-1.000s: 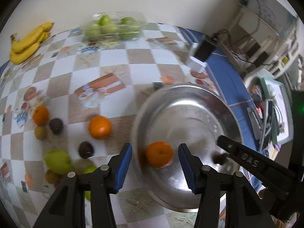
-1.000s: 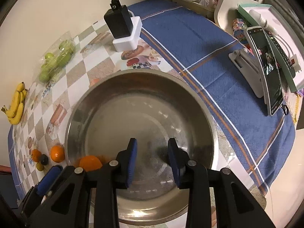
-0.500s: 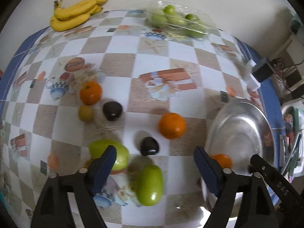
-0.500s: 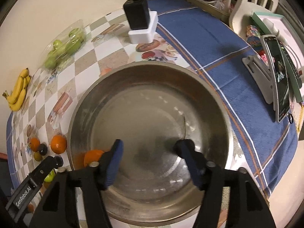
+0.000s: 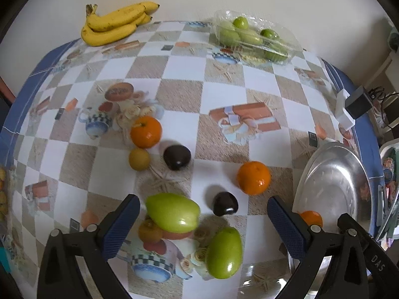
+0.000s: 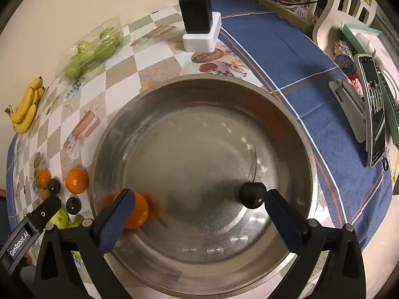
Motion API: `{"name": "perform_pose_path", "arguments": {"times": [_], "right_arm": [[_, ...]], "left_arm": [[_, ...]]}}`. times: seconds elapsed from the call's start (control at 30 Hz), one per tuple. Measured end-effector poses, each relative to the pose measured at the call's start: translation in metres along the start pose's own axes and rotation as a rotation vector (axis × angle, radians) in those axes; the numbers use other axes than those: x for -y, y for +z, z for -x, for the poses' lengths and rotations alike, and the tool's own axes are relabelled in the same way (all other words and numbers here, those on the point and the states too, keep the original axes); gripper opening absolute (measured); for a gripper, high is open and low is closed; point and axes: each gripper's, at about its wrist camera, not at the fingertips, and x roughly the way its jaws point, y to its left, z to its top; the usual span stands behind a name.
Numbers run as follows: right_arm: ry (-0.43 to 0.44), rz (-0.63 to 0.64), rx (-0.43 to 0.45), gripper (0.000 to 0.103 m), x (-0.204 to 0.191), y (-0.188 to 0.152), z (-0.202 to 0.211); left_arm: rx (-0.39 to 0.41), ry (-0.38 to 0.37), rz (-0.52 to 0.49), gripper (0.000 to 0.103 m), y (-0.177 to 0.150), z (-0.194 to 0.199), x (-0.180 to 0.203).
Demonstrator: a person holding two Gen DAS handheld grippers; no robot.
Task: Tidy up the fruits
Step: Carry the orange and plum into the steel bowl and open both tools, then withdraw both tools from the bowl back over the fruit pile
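Note:
My left gripper (image 5: 204, 224) hangs over loose fruit on the checked tablecloth, its jaws opening. Below it lie two green fruits (image 5: 173, 211) (image 5: 224, 251) and a dark fruit (image 5: 225, 206), none of them touched. Farther off are two oranges (image 5: 253, 177) (image 5: 146, 132), another dark fruit (image 5: 177, 157) and a small yellow fruit (image 5: 139, 158). My right gripper (image 6: 200, 219) hovers over the steel bowl (image 6: 199, 79), jaws opening, nothing between them. An orange (image 6: 139, 209) and a dark cherry (image 6: 251, 194) rest in the bowl by its fingers.
Bananas (image 5: 117, 23) and a clear plastic tray of green fruit (image 5: 254, 37) sit by the back wall. A black charger on a white block (image 6: 199, 25) stands behind the bowl. A phone on a stand (image 6: 374, 109) and clutter line the blue cloth's right edge.
Both grippers' jaws have widened. The left one let the orange go in the bowl and swung left over the loose fruit. The right one released the cherry, which now lies in the bowl.

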Motion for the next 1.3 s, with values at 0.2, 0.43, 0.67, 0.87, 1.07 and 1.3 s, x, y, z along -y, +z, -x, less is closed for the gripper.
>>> {"name": "perform_pose_path", "arguments": {"times": [0.2, 0.43, 0.67, 0.87, 1.07, 1.3], "right_arm": [[-0.003, 0.028, 0.001, 0.103, -0.009, -0.002, 0.002], [0.033, 0.076, 0.016, 0.103, -0.023, -0.004, 0.011], [0.095, 0.138, 0.028, 0.103, -0.049, -0.015, 0.018], [0.155, 0.187, 0.013, 0.103, -0.075, -0.029, 0.019], [0.207, 0.272, -0.006, 0.103, -0.113, -0.042, 0.022], [0.228, 0.344, -0.047, 0.103, -0.145, -0.058, 0.014]], "left_arm": [[-0.008, 0.015, -0.013, 0.103, 0.003, 0.006, -0.013], [0.003, 0.023, -0.049, 0.103, 0.007, 0.016, -0.037], [0.034, 0.073, -0.057, 0.103, 0.013, 0.029, -0.069], [0.054, 0.125, -0.038, 0.103, 0.016, 0.038, -0.099], [0.083, 0.143, 0.010, 0.103, 0.016, 0.051, -0.126], [0.088, 0.129, 0.060, 0.103, 0.011, 0.053, -0.140]]}}
